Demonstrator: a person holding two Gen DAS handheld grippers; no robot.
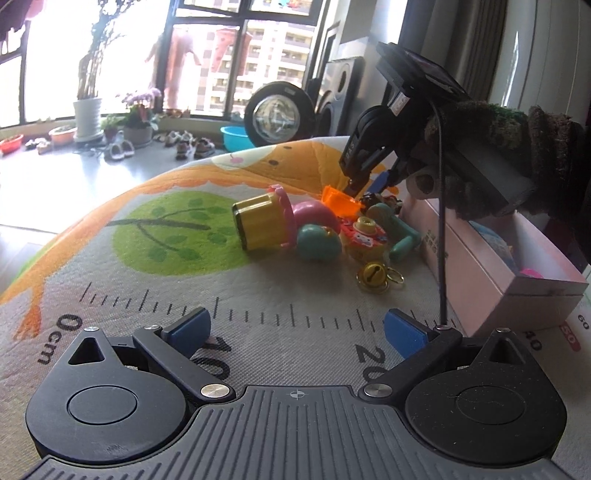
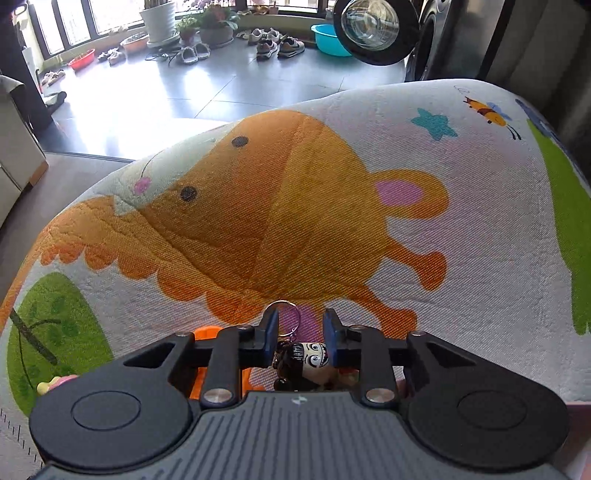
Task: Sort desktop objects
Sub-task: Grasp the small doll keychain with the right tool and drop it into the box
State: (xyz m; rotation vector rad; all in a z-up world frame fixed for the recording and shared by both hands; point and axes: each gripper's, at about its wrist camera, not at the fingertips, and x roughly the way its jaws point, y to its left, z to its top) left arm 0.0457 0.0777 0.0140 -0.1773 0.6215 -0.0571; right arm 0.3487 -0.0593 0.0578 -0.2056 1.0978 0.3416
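Note:
A pile of small toys lies on the cartoon play mat (image 1: 155, 266): a yellow and pink cup toy (image 1: 262, 223), a teal egg shape (image 1: 318, 242), an orange plastic piece (image 1: 338, 201), a teal dumbbell shape (image 1: 397, 230) and a gold bell on a ring (image 1: 373, 277). My left gripper (image 1: 295, 328) is open and empty, short of the pile. My right gripper (image 2: 300, 330) reaches down into the far side of the pile (image 1: 369, 181). Its jaws stand partly closed around a small doll-face keychain (image 2: 306, 360), whose ring (image 2: 284, 317) sticks out between the pads.
A pink open box (image 1: 495, 258) with items inside stands right of the pile. A cable (image 1: 441, 236) hangs from the right gripper in front of it. Beyond the mat are a floor with shoes, plant pots, a blue basin (image 2: 328, 38) and a round glass door (image 2: 369, 26).

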